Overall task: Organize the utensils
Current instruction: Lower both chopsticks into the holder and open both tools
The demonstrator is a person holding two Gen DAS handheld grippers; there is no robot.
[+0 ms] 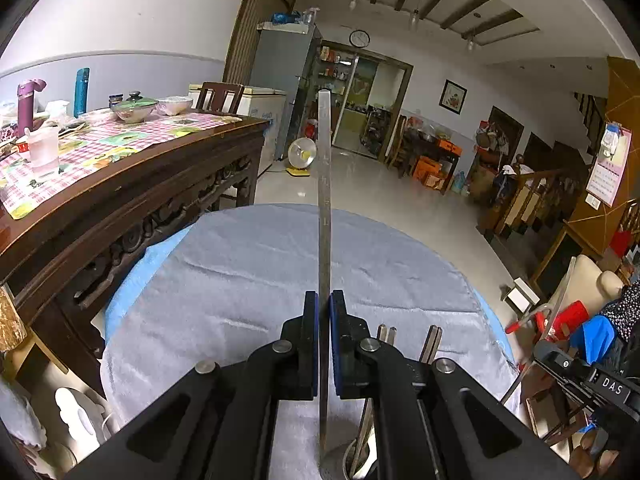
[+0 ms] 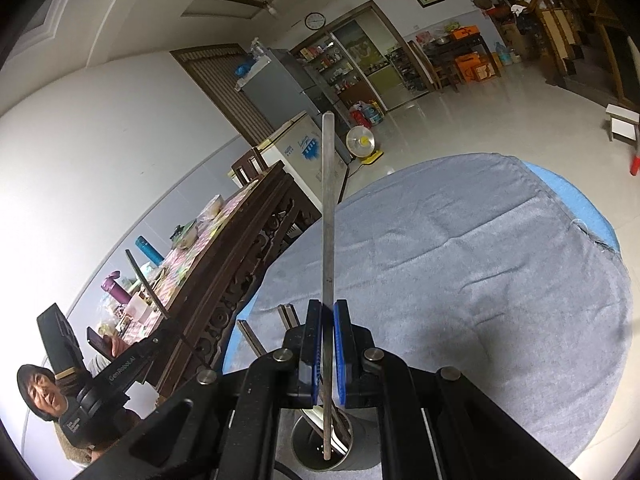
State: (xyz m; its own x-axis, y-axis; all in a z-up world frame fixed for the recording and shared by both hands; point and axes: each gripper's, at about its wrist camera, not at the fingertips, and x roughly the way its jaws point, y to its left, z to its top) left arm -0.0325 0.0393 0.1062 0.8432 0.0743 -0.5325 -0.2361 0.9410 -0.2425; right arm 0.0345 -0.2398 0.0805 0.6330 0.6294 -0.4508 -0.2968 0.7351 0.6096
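Looking along the left claw [image 1: 324,344], we see its blue pads [image 1: 334,344] pinched narrow on a flat steel utensil handle [image 1: 325,208] that runs straight toward 12 o'clock; which utensil it is we cannot tell, since its working end is hidden. Below the claw, at 6 o'clock, the rim of a metal utensil holder [image 1: 340,454] shows, and more handle tips [image 1: 387,334] poke up just beside the claw at 3 o'clock.

In the right wrist view, the right claw [image 2: 327,354] likewise grips a slim steel handle [image 2: 328,208]. Its lower end reaches down into the round metal holder [image 2: 322,446] at 6 o'clock, where other utensils stand. Further handle tips [image 2: 289,316] rise at 9 o'clock of this claw.

The holder stands on a round counter covered with a grey towel [image 1: 248,272] over a blue cloth [image 1: 132,288]. Beyond it, at 10 o'clock in the left view, a carved dark wooden table [image 1: 132,200] carries a checked cloth, a lidded bowl [image 1: 134,106] and bottles. Farther off stand a small fan [image 1: 301,156] on the tiled floor and a grey refrigerator [image 1: 280,80].
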